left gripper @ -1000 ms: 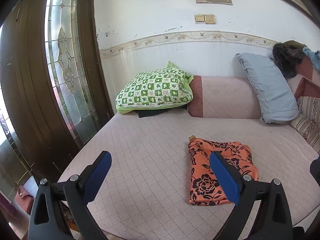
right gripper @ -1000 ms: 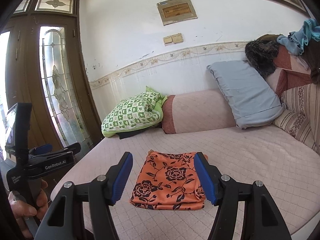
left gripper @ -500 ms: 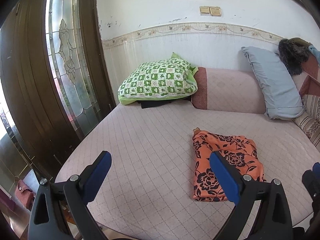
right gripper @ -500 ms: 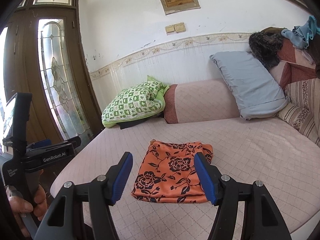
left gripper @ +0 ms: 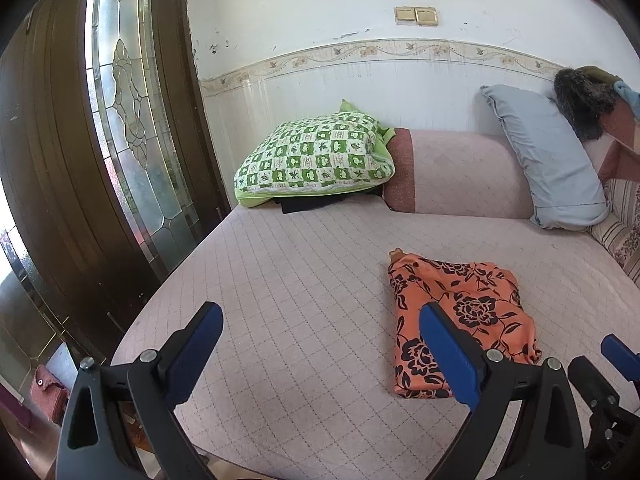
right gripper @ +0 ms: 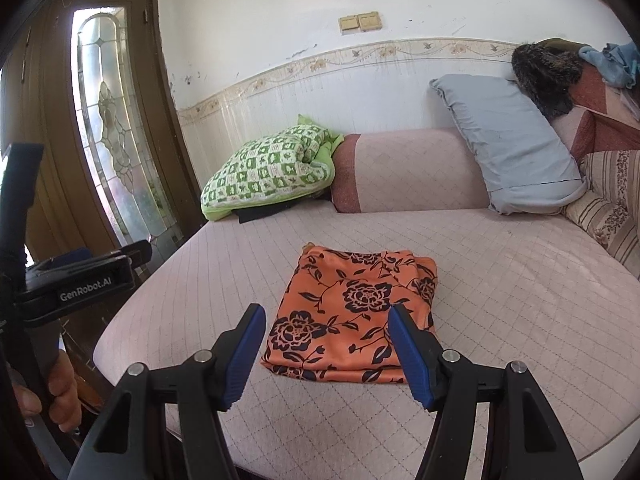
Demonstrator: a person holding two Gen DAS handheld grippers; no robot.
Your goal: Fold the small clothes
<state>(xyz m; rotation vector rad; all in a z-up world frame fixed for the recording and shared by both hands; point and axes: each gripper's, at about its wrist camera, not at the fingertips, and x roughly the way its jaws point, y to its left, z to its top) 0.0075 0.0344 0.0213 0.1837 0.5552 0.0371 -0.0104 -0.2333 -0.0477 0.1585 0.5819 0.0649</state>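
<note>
A folded orange cloth with black flowers [right gripper: 352, 308] lies flat on the pink quilted bed [right gripper: 500, 280]. In the left wrist view the same cloth [left gripper: 456, 312] lies right of centre. My right gripper [right gripper: 326, 340] is open, just short of the cloth's near edge, with nothing between its blue pads. My left gripper [left gripper: 320, 344] is open too, over bare bed to the left of the cloth, empty. The left gripper's body [right gripper: 76, 280] shows at the left of the right wrist view, held by a hand [right gripper: 48, 396].
A green checked pillow [left gripper: 316, 160] on a dark cloth, a pink bolster [left gripper: 452, 172] and a grey pillow [left gripper: 548, 168] line the far wall. Striped cushions [right gripper: 608, 208] and piled clothes [right gripper: 560, 72] sit at the right. A wooden door with patterned glass [left gripper: 132, 128] stands left.
The right gripper has come lower and closer to the cloth, which now looks larger between its fingers. The left gripper has barely moved. Both stay open.
</note>
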